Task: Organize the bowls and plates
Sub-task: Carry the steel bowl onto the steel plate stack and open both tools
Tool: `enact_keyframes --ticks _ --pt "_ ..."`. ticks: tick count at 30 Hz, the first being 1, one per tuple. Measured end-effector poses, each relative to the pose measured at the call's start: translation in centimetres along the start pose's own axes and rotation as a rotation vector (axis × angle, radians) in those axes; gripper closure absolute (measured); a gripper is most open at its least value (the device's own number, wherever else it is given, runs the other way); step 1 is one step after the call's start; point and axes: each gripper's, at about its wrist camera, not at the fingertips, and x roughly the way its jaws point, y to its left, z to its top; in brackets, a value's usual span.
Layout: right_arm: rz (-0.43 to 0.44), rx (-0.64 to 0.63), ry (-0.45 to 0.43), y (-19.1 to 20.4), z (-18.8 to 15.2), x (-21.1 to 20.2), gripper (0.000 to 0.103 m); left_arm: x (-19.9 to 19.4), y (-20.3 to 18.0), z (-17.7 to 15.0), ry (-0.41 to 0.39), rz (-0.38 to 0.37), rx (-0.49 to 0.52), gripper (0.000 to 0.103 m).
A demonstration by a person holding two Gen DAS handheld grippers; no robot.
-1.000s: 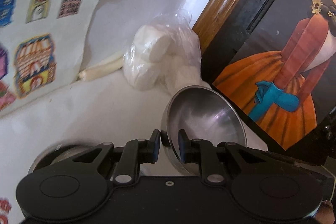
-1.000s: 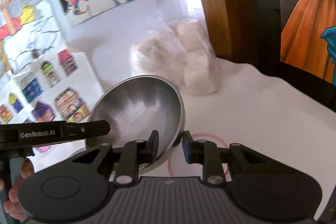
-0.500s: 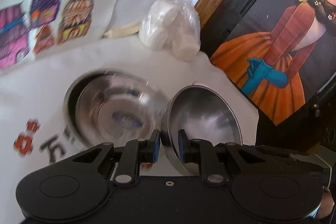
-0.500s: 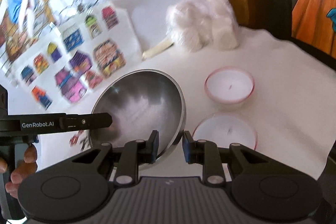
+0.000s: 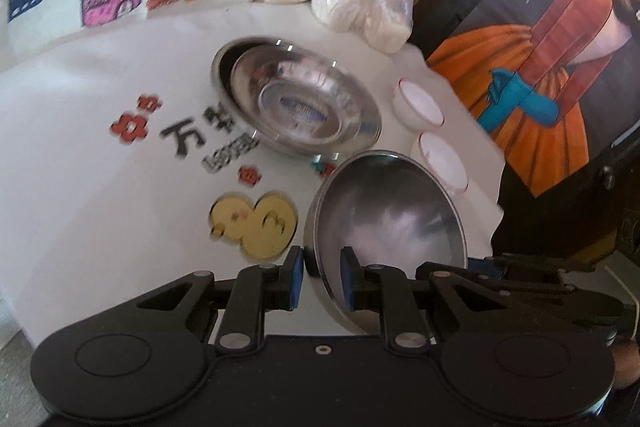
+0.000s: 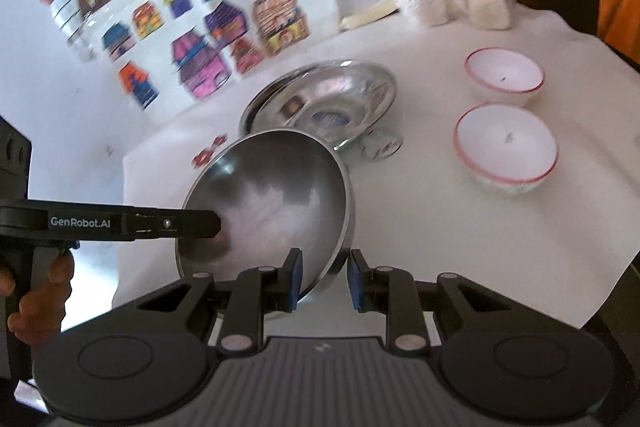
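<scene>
Steel bowl [image 5: 384, 219] now higher above table [image 5: 100, 187]

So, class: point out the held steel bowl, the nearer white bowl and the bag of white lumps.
held steel bowl [image 6: 268, 195], right wrist view, on its inner wall.
nearer white bowl [image 6: 505, 147], right wrist view, on its white inside.
bag of white lumps [image 5: 362, 1], left wrist view, on its middle.

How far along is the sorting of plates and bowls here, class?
Done: the steel plates already sit stacked on the white table. In hand: the left hand-held gripper and the right hand-held gripper both grip the rim of a steel bowl, held tilted above the table. Left: setting it down, and the two pink-rimmed white bowls stand apart, unstacked.
</scene>
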Motion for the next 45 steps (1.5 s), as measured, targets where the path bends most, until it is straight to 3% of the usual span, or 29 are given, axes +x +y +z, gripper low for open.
enact_keyframes --ticks 6,12,24,32,40,45 --pt "0.020 -0.009 0.061 1.0 -1.3 -0.1 0.076 -0.4 0.8 -1.4 0.088 0.016 -0.008 0.083" --pt "0.025 -0.026 0.101 1.7 -1.8 0.2 0.076 -0.4 1.3 -2.0 0.123 0.036 -0.001 0.083" --pt "0.032 -0.022 0.115 1.5 -1.5 0.9 0.074 -0.3 0.8 -1.6 0.129 0.051 0.012 0.083" --pt "0.015 -0.046 0.101 1.6 -1.5 1.0 0.069 -0.8 -0.3 -1.4 0.101 0.096 0.082 0.081" --pt "0.011 -0.038 0.068 0.4 -1.4 0.1 0.062 -2.1 -1.3 -0.1 0.040 0.141 0.125 0.067" --pt "0.009 -0.038 0.009 -0.5 -1.1 -1.1 0.050 -2.1 -2.5 1.1 -0.010 0.187 0.154 0.043"
